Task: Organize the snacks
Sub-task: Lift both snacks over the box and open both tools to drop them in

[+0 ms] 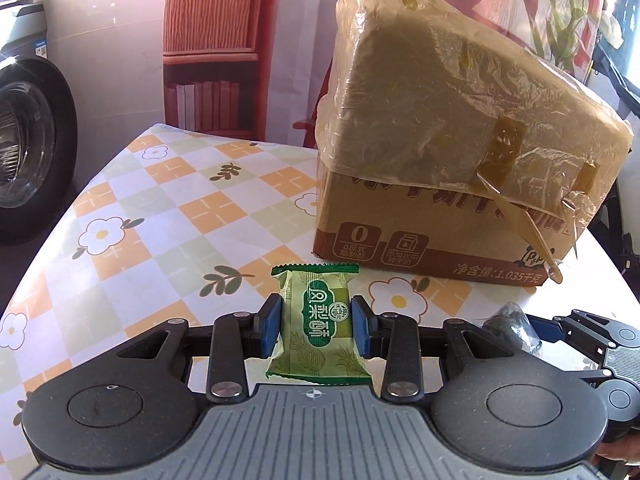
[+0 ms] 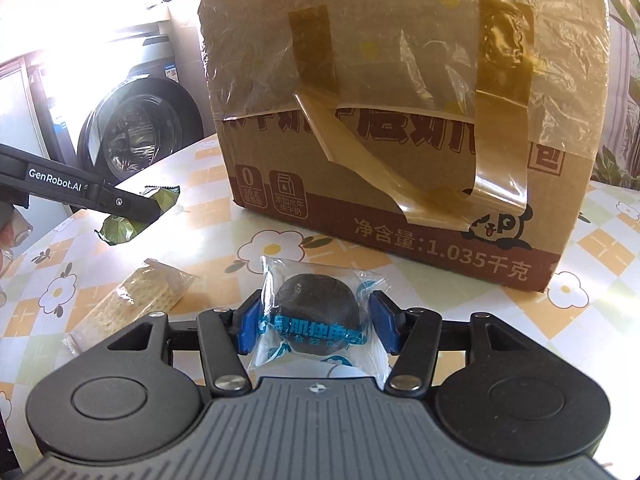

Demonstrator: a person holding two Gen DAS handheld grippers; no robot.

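My left gripper (image 1: 316, 328) is narrowed onto a green pineapple-cake packet (image 1: 319, 326), blue pads (image 1: 270, 330) pressed against both its sides, packet upright and off the table (image 1: 160, 216). My right gripper (image 2: 314, 324) is clamped on a clear wrapper with a dark round snack (image 2: 318, 314). At 10 o'clock from the right gripper, a clear-wrapped cracker pack (image 2: 134, 304) lies flat on the floral table. Farther at 12 o'clock sits the cardboard box (image 2: 400, 168), plastic film (image 2: 400, 40) taped over its top, tape strips (image 2: 502, 92) peeling loose; I can't tell what's inside. Washing machine (image 2: 136, 132) beyond at 10 o'clock.
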